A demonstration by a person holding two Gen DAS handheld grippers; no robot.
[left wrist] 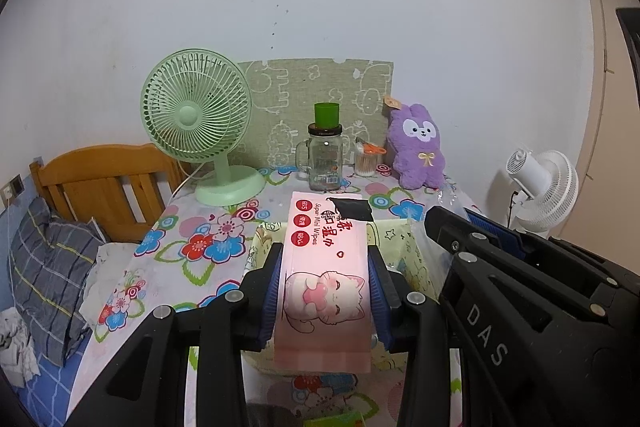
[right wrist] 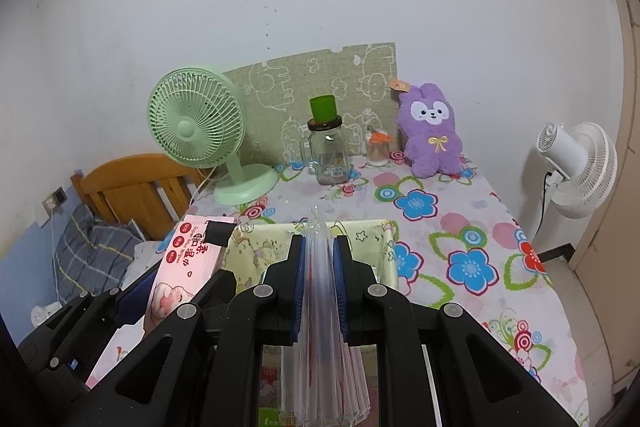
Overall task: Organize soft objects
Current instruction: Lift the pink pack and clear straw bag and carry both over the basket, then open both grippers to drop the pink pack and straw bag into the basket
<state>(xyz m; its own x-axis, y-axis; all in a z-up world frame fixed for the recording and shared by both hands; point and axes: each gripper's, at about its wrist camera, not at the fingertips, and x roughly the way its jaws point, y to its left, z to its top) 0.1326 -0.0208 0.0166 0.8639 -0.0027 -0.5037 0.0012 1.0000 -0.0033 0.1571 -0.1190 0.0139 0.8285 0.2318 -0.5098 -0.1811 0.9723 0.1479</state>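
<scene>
Left gripper (left wrist: 324, 291) is clamped on a pink wipes pack (left wrist: 325, 267) reading "Super Mini Wipes", held over the yellow fabric bin (left wrist: 416, 259). Right gripper (right wrist: 319, 291), marked "DAS", squeezes a clear plastic bag (right wrist: 320, 347) above that bin. Glass jar (left wrist: 325, 159) sits far back.

Printed "Super Mini Wipes" in red, beside red Chinese characters, on the pink wipes pack (left wrist: 324, 267). Embossed "DAS" on the right gripper (left wrist: 452, 223) body, near right.

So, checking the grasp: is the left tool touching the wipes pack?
Touching. The left wrist view shows the left tool with both blue pads pressed against the wipes pack sides.
</scene>
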